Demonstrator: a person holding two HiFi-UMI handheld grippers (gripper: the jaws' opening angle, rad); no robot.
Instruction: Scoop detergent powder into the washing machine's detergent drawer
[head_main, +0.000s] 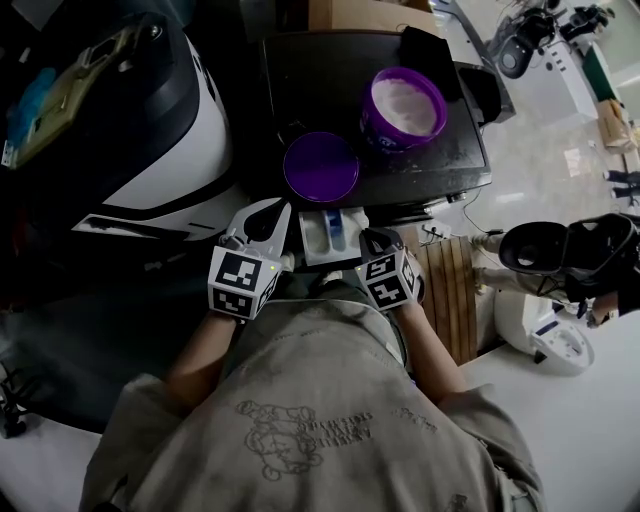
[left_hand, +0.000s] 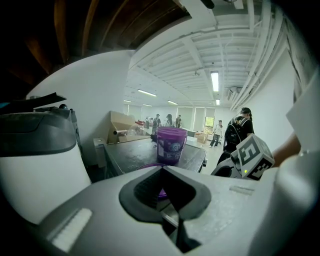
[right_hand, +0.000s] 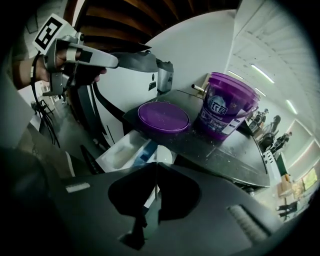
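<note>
A dark machine top (head_main: 300, 80) in a bright open room carries the open purple powder tub (head_main: 403, 108) and its lid (head_main: 320, 166). The white detergent drawer (head_main: 325, 235) stands pulled out between the left gripper (head_main: 268, 213) and the right gripper (head_main: 377, 240), each with its jaws pressed together.

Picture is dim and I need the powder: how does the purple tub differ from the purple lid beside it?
The tub stands upright and tall, open, with white powder inside; the lid lies flat and low. The tub carries a printed label; the lid is plain. The lid sits nearer the pulled-out drawer, the tub farther back. Both are round, purple, and rest on the dark machine top.
</note>
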